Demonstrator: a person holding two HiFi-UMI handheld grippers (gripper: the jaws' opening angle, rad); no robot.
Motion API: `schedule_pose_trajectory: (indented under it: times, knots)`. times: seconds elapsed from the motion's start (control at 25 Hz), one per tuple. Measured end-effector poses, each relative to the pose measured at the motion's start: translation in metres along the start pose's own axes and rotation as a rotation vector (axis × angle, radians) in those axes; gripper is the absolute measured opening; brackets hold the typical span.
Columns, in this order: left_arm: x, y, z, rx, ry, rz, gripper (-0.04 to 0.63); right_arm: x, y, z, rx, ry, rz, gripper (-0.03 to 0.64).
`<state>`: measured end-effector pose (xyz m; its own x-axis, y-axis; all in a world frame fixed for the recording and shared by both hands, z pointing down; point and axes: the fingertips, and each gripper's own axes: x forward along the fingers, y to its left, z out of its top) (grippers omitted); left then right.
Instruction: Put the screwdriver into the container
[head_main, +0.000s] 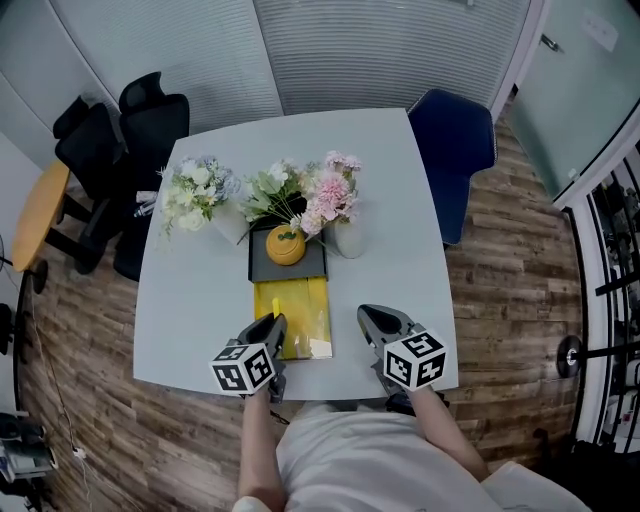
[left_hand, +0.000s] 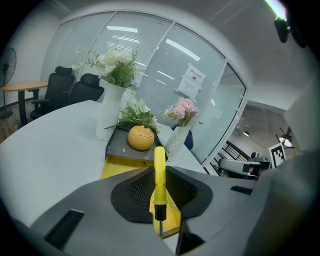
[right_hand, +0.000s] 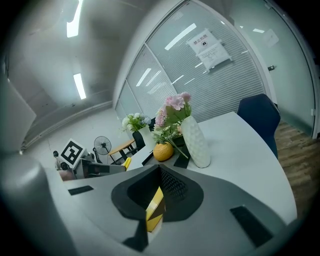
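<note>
A screwdriver with a slim yellow handle, black collar and thin metal shaft stands handle-up, clamped in the left gripper, over the near left edge of an open, shallow yellow container.

A pale grey desk stands on wood-plank flooring, among black office chairs, a blue chair and blind-covered glass walls.

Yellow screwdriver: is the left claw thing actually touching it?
Touching. The left gripper view shows the left gripper with its jaws closed on the yellow screwdriver, pinching its handle upright between them.
</note>
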<state>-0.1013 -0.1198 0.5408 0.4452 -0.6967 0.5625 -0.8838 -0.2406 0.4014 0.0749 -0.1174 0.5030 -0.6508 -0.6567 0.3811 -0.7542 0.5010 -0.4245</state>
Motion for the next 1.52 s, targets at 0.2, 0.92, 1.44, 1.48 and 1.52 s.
schedule_pose_trajectory:
  times: [0.2, 0.92, 1.44, 1.48, 1.52]
  knots:
    - [0.004, 0.008, -0.007, -0.013, 0.024, 0.012, 0.067, 0.007, -0.001, -0.004, 0.004, 0.017, 0.006, 0.015]
    - [0.045, 0.028, -0.028, -0.064, 0.102, 0.001, 0.067, 0.029, -0.028, -0.02, 0.01, 0.107, -0.032, 0.015]
    - [0.07, 0.039, -0.046, -0.081, 0.173, -0.003, 0.067, 0.059, -0.032, -0.033, 0.029, 0.164, -0.015, 0.015]
    - [0.072, 0.04, -0.047, -0.082, 0.176, -0.004, 0.067, 0.062, -0.033, -0.034, 0.031, 0.167, -0.015, 0.015]
    - [0.074, 0.041, -0.048, -0.084, 0.18, -0.003, 0.067, 0.064, -0.033, -0.036, 0.032, 0.171, -0.015, 0.015]
